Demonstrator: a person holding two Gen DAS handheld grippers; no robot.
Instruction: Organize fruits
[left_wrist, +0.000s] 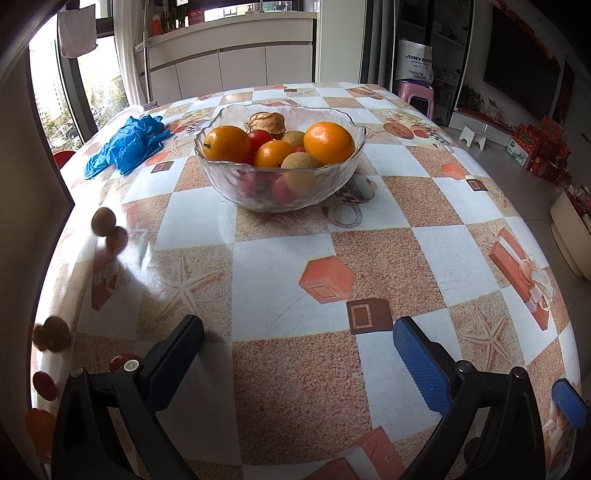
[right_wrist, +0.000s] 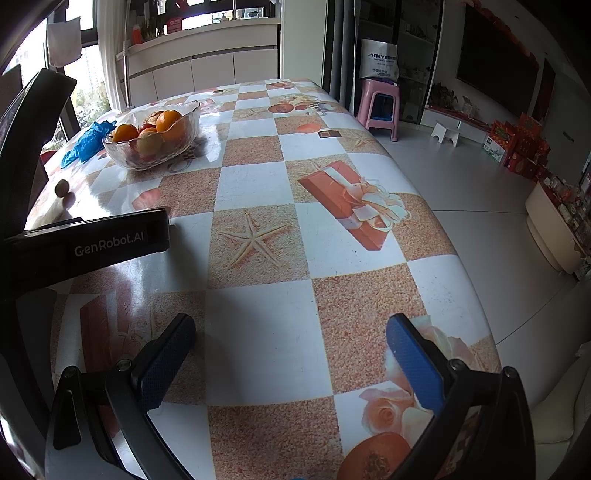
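A clear glass bowl (left_wrist: 236, 177) stands on the table ahead of my left gripper (left_wrist: 297, 332), holding oranges (left_wrist: 328, 142), small red fruits and tan round fruits. Loose small fruits lie along the table's left edge: a brown one (left_wrist: 102, 220), another brown one (left_wrist: 55, 332) and a red one (left_wrist: 44, 384). My left gripper is open and empty, well short of the bowl. My right gripper (right_wrist: 290, 332) is open and empty over the table's near right part. The bowl (right_wrist: 122, 153) shows far left in the right wrist view, with a loose brown fruit (right_wrist: 62, 187).
Blue crumpled gloves (left_wrist: 125, 146) lie left of the bowl. The left gripper's body (right_wrist: 88, 243) shows at the left of the right wrist view. The table's right edge (right_wrist: 436, 206) drops to the floor, with a pink stool (right_wrist: 378, 105) beyond.
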